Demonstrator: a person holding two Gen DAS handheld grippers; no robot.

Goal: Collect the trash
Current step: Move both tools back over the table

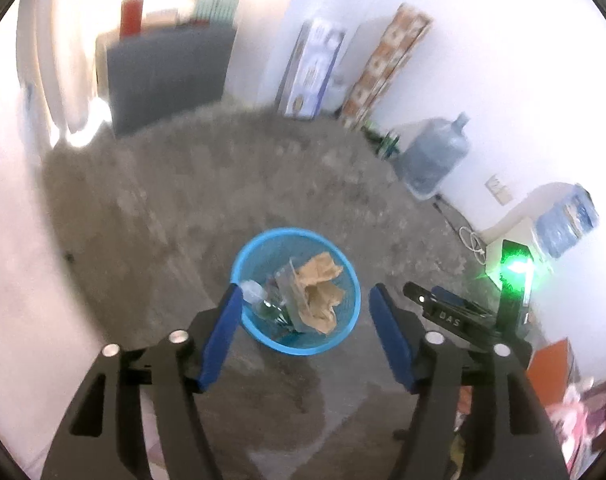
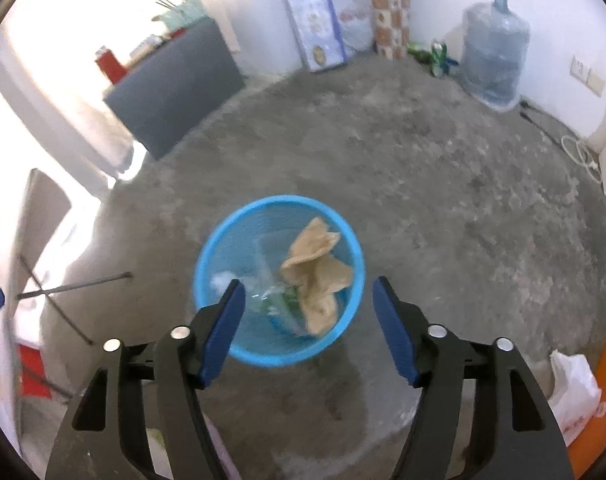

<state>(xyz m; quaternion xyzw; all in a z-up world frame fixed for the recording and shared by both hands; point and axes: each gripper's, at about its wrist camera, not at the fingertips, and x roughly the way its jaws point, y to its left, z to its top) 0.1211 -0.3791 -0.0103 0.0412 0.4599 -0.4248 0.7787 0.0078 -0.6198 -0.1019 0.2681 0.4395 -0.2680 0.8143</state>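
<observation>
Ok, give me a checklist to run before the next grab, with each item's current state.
1. Left gripper empty, jaws apart: ok.
2. Right gripper empty, jaws apart: ok.
3. Blue basket upright on the floor: ok.
4. Brown paper and plastic bottle inside the basket: ok.
5. Floor around the basket free of loose trash: ok nearby; a white bag lies at the right.
6. Next target chosen: cannot tell.

A plain room in a home, bare and half used for storage. The floor [image 2: 423,184] is rough grey concrete and the walls are white. A large water jug [image 2: 493,52] stands at the far wall near flat printed boxes [image 2: 313,16] leaning upright. A dark cabinet [image 2: 175,84] carries cluttered household items, and a blue mesh wastebasket [image 2: 219,248] sits mid-floor.
</observation>
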